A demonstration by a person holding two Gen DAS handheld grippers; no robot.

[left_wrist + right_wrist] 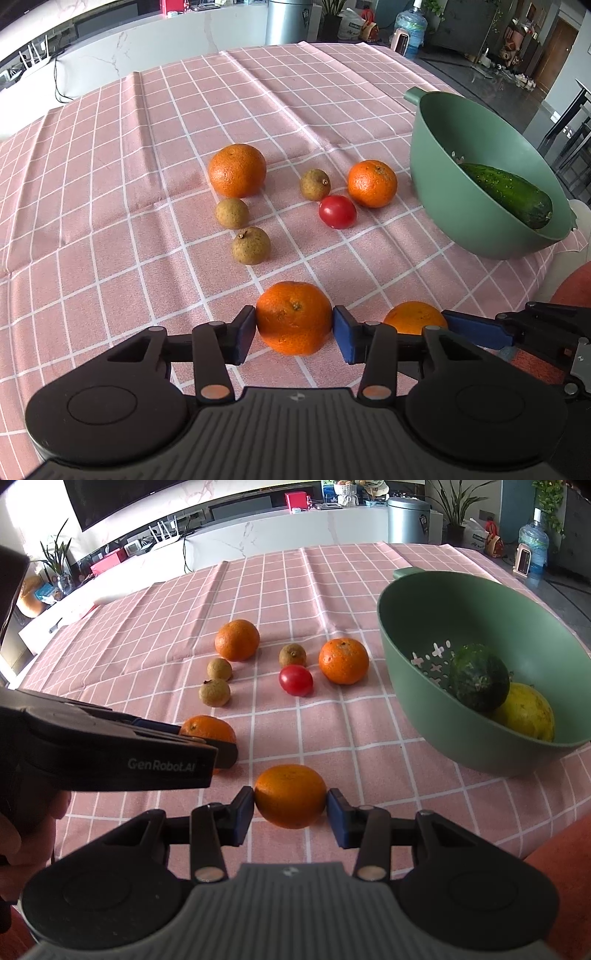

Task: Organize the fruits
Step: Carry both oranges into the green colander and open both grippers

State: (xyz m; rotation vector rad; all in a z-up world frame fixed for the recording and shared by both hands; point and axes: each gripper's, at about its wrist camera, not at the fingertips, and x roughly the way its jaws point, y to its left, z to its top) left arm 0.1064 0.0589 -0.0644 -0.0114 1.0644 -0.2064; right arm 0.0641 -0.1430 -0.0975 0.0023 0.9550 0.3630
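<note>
While both tools sit low over the worktop (110,147) | left hand-held gripper (294,329) pinches a mandarin (293,317), stem up | right hand-held gripper (290,804) pinches another mandarin (290,795) | green bowl (413,627) lies ahead-right of both, nearer the right | round fruit, no long axis.

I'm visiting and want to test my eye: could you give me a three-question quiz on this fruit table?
1. True or false: each gripper is shut on an orange.
2. How many small brown fruits lie on the cloth?
3. What lies in the green bowl? A) cucumber and yellow fruit B) tomato C) nothing

Key:
1. True: the left gripper pinches one orange, the right gripper another orange.
2. Three.
3. A: cucumber and yellow fruit; the tomato lies on the cloth.
</note>
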